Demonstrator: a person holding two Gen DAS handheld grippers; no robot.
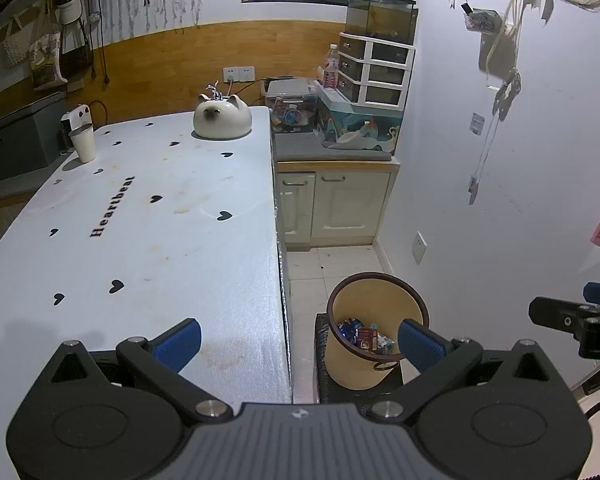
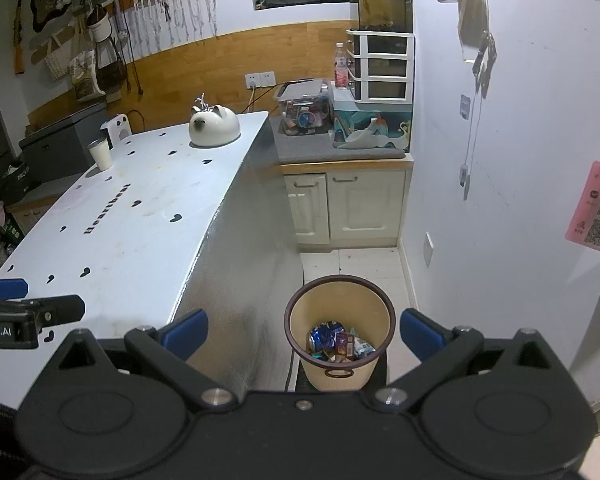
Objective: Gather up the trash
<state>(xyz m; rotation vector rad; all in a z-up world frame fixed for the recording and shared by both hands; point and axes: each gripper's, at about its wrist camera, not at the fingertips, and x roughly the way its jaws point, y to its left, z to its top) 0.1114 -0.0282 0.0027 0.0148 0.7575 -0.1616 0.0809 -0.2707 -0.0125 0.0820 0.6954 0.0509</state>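
Both hand-held grippers, left (image 1: 300,342) and right (image 2: 304,334), gape empty; wrappers (image 2: 336,344) fill the bin (image 2: 338,376).

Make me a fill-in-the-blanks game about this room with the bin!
1. The wrappers lie inside the ____ on the floor.
2. Both the left gripper and the right gripper are ____, holding nothing.
3. The word printed on the white table is ____.
4. Near the table's far left edge stands a paper ____.

Missing words: bin; open; Heartbeat; cup
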